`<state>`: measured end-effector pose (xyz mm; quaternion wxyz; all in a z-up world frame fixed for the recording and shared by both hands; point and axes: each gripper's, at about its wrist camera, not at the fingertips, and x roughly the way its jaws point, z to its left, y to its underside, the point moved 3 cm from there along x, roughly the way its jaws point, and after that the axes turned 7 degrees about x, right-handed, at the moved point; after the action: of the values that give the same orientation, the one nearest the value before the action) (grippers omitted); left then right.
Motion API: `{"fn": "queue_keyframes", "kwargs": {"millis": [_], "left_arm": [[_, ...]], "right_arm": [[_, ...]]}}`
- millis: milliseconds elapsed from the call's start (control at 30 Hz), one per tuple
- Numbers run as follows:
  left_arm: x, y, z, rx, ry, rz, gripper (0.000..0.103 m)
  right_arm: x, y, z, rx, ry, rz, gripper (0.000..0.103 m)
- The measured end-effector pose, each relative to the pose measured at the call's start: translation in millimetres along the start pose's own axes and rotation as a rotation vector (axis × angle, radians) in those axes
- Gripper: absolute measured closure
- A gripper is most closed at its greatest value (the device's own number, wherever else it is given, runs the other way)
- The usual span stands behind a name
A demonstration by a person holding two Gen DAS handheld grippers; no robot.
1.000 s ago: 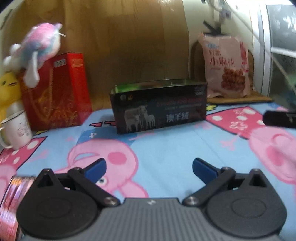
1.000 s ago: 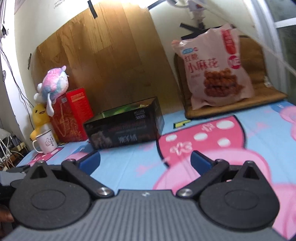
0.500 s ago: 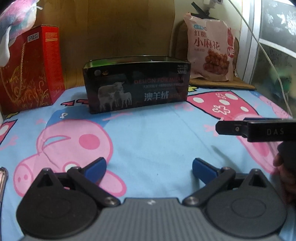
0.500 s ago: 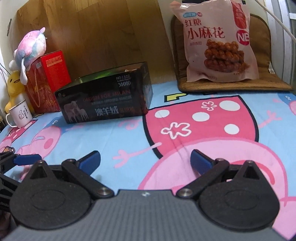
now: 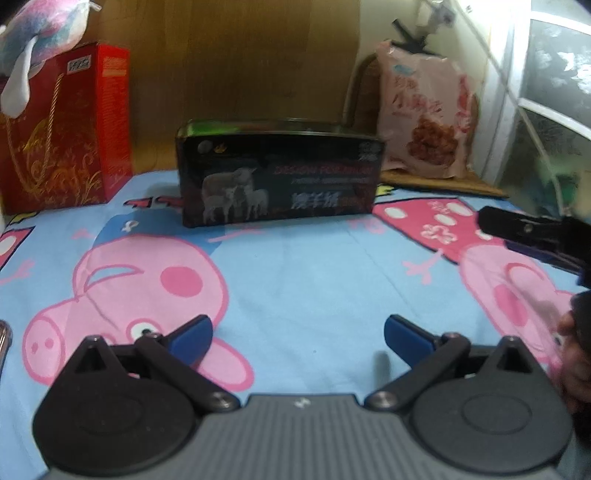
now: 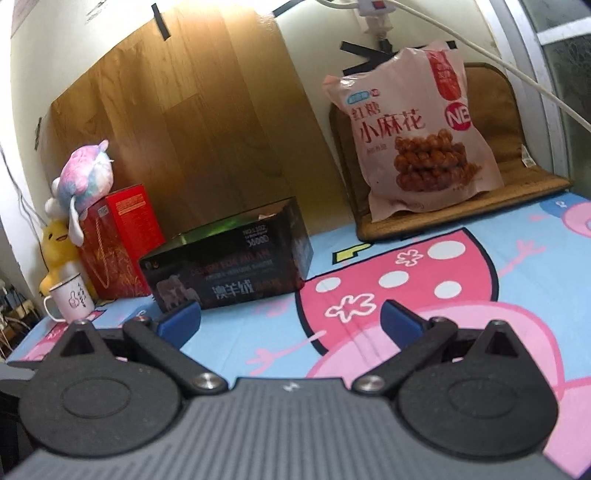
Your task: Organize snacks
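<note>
Right wrist view shows the right gripper (image 6: 290, 319) spread wide and holding nothing, hovering low over the cartoon-print table (image 6: 258, 343). Upper right of that frame, the pink snack bag (image 6: 417, 133) leans upright on a brown cushion (image 6: 524, 184) against the wall. Centre left stands the open-topped dark box (image 6: 229, 266), apparently where snacks belong.

Left wrist view has the left gripper (image 5: 297, 338) equally wide and empty, facing the box from the front, with a red carton (image 5: 62, 125) and a plush toy (image 5: 40, 29) in the upper left.

The likely step is reaching for the bag. It is soft and puffy, so I would pinch it near a top corner or seam rather than across the middle, which could crush the contents. Lifting it clear before swinging toward the box should stop it dragging the cushion.
</note>
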<state>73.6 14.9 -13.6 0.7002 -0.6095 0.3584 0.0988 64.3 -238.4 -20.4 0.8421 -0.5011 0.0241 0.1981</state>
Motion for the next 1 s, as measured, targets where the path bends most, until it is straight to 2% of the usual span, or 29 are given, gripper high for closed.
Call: {"fn": "queue_keyframes", "kwargs": {"millis": [67, 133, 200, 267, 333, 500, 1000], "left_arm": [[4.0, -0.9, -5.9, 0.037, -0.057, 0.03, 0.0], [5.8, -2.2, -15.9, 0.088, -0.119, 0.04, 0.0], [5.5, -2.2, -16.2, 0.09, -0.126, 0.038, 0.0], [5.6, -1.9, -7.3, 0.037, -0.098, 0.042, 0.0], [6.2, -1.9, -2.9, 0.019, -0.124, 0.045, 0.0], [7.2, -2.9, -4.2, 0.009, -0.147, 0.047, 0.0], [28.4, -17.1, 12.8, -0.039, -0.214, 0.036, 0.0]], "right_arm": [[5.7, -0.5, 0.2, 0.006, 0.015, 0.032, 0.0], [14.8, 1.8, 1.1, 0.002, 0.014, 0.11, 0.0], [20.6, 2.6, 0.1, 0.009, 0.004, 0.155, 0.0], [21.2, 4.4, -1.4, 0.021, 0.02, 0.164, 0.0], [22.4, 5.5, -2.0, 0.027, 0.032, 0.171, 0.0], [20.6, 7.6, 2.8, -0.001, 0.072, 0.154, 0.0], [26.1, 7.0, 4.2, -0.04, 0.109, 0.179, 0.0]]}}
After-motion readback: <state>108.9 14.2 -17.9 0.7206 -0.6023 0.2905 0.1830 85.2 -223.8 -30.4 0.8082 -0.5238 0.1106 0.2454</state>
